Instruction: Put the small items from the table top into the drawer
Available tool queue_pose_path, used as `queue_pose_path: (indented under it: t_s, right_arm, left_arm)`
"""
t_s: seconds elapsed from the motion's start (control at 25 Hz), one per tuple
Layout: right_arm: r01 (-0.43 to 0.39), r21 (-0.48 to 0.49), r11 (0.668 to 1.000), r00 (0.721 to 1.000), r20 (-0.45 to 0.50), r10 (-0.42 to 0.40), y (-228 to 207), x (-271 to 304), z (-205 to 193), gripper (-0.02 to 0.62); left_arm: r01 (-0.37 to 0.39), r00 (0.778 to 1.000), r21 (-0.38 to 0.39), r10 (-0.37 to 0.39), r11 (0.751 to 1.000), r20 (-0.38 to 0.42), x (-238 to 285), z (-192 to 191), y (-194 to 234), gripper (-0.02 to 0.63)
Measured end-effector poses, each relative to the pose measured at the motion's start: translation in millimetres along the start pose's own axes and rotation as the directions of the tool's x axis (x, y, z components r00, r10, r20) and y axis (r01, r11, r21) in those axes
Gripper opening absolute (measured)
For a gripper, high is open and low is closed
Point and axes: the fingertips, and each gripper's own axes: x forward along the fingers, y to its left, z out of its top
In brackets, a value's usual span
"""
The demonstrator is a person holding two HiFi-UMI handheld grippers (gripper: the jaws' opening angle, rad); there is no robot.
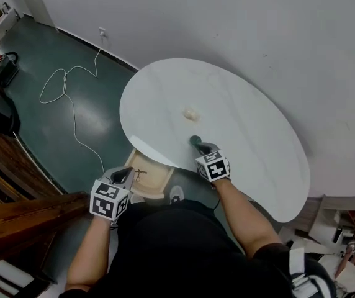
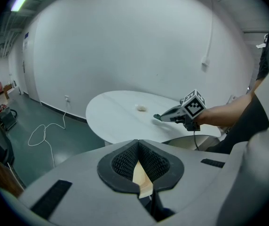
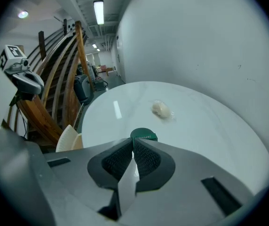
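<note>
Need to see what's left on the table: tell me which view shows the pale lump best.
Right gripper view: the pale lump is largest and clearest there. Head view shows it small; left gripper view, only a distant speck.

White oval table top (image 1: 252, 141); dark green round item (image 3: 144, 135); cream lump (image 1: 191, 112); pale wood drawer (image 1: 149, 179); teal floor (image 1: 90, 113); right gripper (image 1: 198, 144) cube (image 1: 213, 166) black-and-white squares.

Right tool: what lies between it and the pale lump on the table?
Only bare white tabletop up to the pale lump, seen in the head and right gripper views. The right tool grips a dark green item.
</note>
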Motion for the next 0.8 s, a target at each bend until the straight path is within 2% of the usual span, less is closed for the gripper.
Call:
queue_pose_path:
  t_s: [0.24, 0.48, 0.6, 0.8]
  right_arm:
    - [-0.145, -0.094, 0.985, 0.989, 0.016, 0.147, 81, 2, 11, 0.015]
    - [-0.304, -0.191, 0.933, 0.952, -0.04, 0.303, 163, 16, 7, 0.015]
    - [-0.356, -0.236, 0.904, 0.934, -0.102, 0.341, 190, 28, -4, 0.015]
    - [-0.407, -0.299, 0.863, 0.91, -0.212, 0.356, 218, 55, -25, 0.015]
  left_arm:
    - [0.007, 1.0, -0.014, -0.008, 1.0, -0.028, -3, -18, 12, 0.014]
    - [0.003, 0.999, -0.037, -0.004, 0.999, -0.033, -11, -31, 28, 0.014]
    - [-0.01, 0.999, -0.062, 0.007, 0.998, -0.042, -16, -42, 36, 0.014]
    - [-0.034, 0.999, -0.108, 0.029, 0.994, -0.046, -25, -57, 52, 0.014]
